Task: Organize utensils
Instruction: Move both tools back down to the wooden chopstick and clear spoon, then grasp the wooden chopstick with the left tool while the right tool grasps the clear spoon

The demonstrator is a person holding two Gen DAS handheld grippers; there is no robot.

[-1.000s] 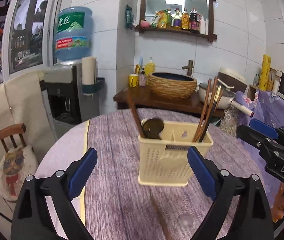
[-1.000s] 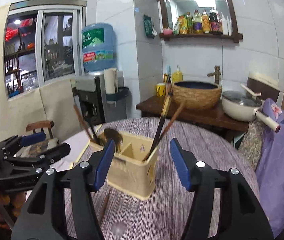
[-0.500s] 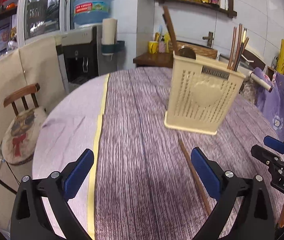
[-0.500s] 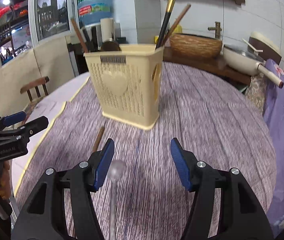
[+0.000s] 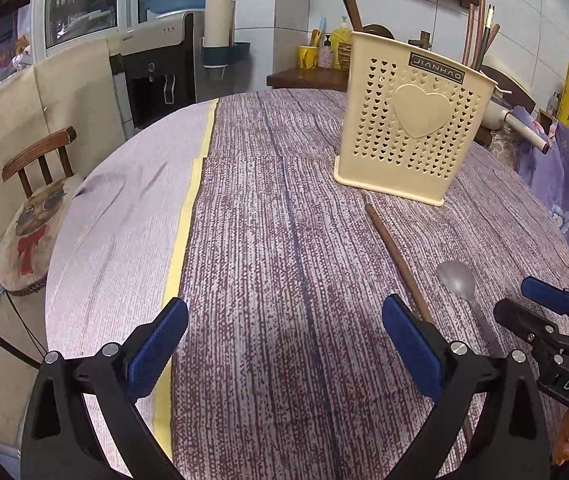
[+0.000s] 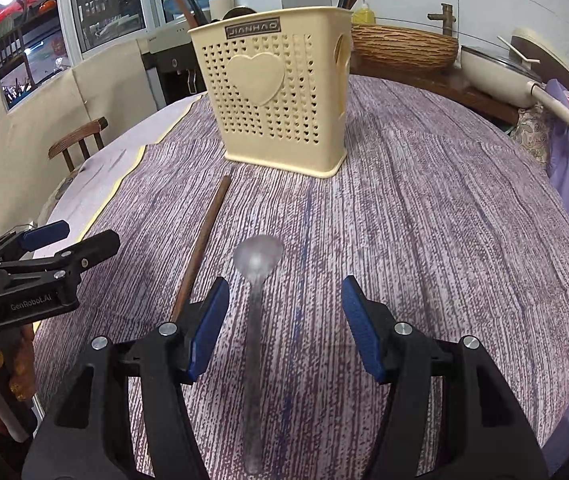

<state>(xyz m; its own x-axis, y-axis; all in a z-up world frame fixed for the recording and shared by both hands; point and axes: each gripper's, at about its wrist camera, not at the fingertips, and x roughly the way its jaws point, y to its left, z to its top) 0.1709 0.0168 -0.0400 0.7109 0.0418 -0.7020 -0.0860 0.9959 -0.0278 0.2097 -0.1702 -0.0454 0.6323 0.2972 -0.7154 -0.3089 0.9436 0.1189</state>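
The right gripper (image 6: 284,312) hovers low over the counter (image 6: 424,216), jaws spread, straddling the handle of a clear plastic spoon (image 6: 256,280) without touching it. At ten o'clock from the spoon's bowl lies a brown chopstick (image 6: 204,240). The left gripper (image 5: 284,340) has its jaws spread and empty. At twelve o'clock, farther back, stands the cream utensil basket (image 6: 280,108), holding chopsticks.

Matt plastic caddy (image 6: 280,92), clear spoon (image 6: 255,280), wood chopstick (image 6: 200,248).
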